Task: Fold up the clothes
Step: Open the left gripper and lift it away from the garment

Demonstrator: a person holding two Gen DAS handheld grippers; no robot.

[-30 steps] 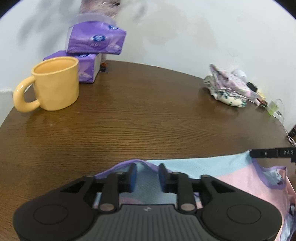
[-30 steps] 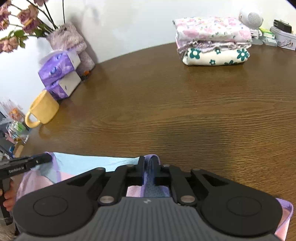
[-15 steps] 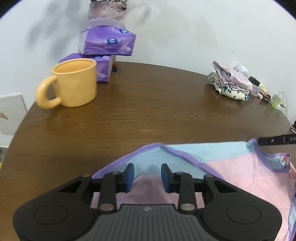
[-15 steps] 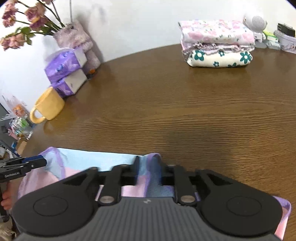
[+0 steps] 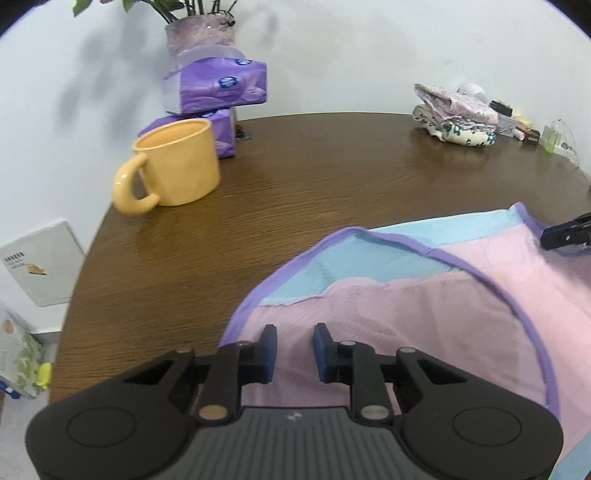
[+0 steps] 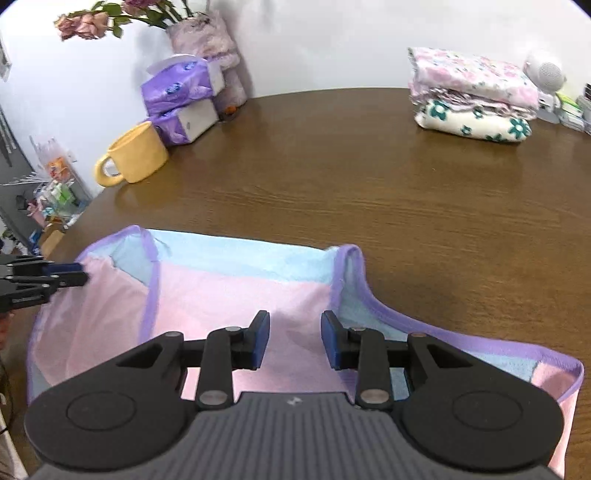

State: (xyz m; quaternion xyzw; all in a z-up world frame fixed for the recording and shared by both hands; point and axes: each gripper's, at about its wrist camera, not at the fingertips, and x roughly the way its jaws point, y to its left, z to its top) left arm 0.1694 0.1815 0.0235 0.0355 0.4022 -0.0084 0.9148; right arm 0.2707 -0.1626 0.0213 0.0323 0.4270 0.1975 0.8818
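the pink and blue garment [image 6: 236, 291] lies flat at the near edge of the round wooden table [image 6: 369, 192], its long axis running left to right. both tools sit over it: the left gripper [image 5: 294, 341] near its left end, jaws closing on nothing, the right gripper [image 6: 294, 334] near its right end, jaws apart and empty. the garment's near edge is hidden under the gripper bodies.

Yellow mug [image 5: 176, 168] beside stacked purple tissue packs [image 5: 221, 85], before a vase [image 5: 201, 35].
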